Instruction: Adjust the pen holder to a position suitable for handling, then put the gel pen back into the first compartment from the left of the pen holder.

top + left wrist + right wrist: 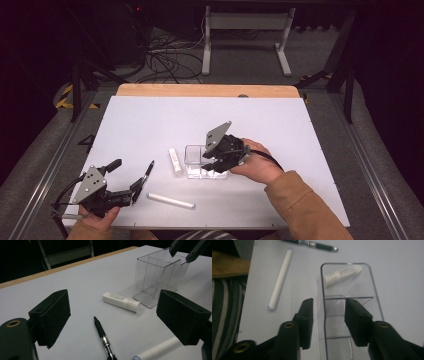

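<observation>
A clear plastic container point(196, 159) with inner dividers stands near the middle of the white table point(150, 120). My right gripper point(214, 163) is open over it. In the right gripper view its jaws straddle one wall of the container point(352, 280), one jaw outside and one inside. My left gripper point(126, 176) is open at the front left, its jaws wide apart above a black pen point(102, 336). A short white tube point(121, 301) lies beside the container point(157, 275). A long white marker point(170, 201) lies near the front edge.
The table's far side ends in a wooden strip point(205, 90). Beyond it are a white desk frame point(245, 35) and cables point(167, 62) on the floor. A tan sleeve point(305, 210) comes in from the bottom right.
</observation>
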